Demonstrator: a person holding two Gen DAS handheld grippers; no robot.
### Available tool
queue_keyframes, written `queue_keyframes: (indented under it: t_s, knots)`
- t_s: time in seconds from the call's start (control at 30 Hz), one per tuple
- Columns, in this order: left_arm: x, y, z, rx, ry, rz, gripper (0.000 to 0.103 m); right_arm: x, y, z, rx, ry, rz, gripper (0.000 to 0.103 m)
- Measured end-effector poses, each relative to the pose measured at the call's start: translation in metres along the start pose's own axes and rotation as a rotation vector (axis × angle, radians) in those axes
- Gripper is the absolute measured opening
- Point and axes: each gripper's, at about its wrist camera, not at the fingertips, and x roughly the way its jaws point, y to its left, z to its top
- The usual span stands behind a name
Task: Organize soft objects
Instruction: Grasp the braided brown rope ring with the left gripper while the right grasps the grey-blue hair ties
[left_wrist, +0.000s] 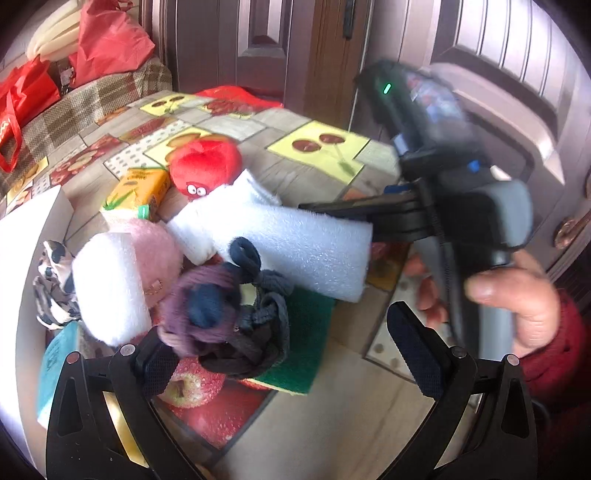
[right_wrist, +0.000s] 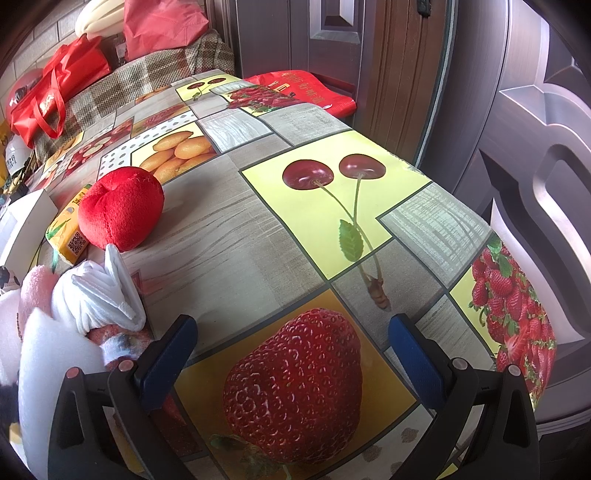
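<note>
A heap of soft things is seen on the bench (right_wrist: 258, 229): a fuzzy white foam block (left_wrist: 306, 254), a red plush (left_wrist: 205, 166), a pink puff (left_wrist: 155, 251) and knotted dark cords (left_wrist: 255, 325). Nothing appears sorted yet. The left gripper (left_wrist: 291, 358) and right gripper (right_wrist: 291, 358) are held wide open, with fingers empty.

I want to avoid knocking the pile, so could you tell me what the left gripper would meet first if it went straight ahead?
Most likely the dark knotted cord bundle, lying between the open fingers of the left gripper on the green pad; depth is uncertain.
</note>
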Motion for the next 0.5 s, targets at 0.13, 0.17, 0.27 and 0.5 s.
queue_keyframes:
  t_s: [0.13,0.17,0.27,0.5]
  knots:
    - [-0.069,0.014,-0.004,-0.056,-0.148,0.018,0.103,-0.002,-0.001,0.0,-0.001,0.0,-0.001,0.103]
    - [-0.084,0.024,-0.01,-0.084,-0.171,0.039,0.103,-0.002,-0.001,0.0,-0.002,0.0,-0.002,0.103]
    - [-0.111,0.052,-0.033,-0.156,-0.188,0.134,0.103,-0.002,-0.001,-0.001,-0.001,0.0,-0.001,0.103]
    - [-0.106,0.081,-0.094,-0.264,-0.072,0.173,0.103,-0.012,-0.008,-0.002,0.039,-0.045,0.055,0.103]
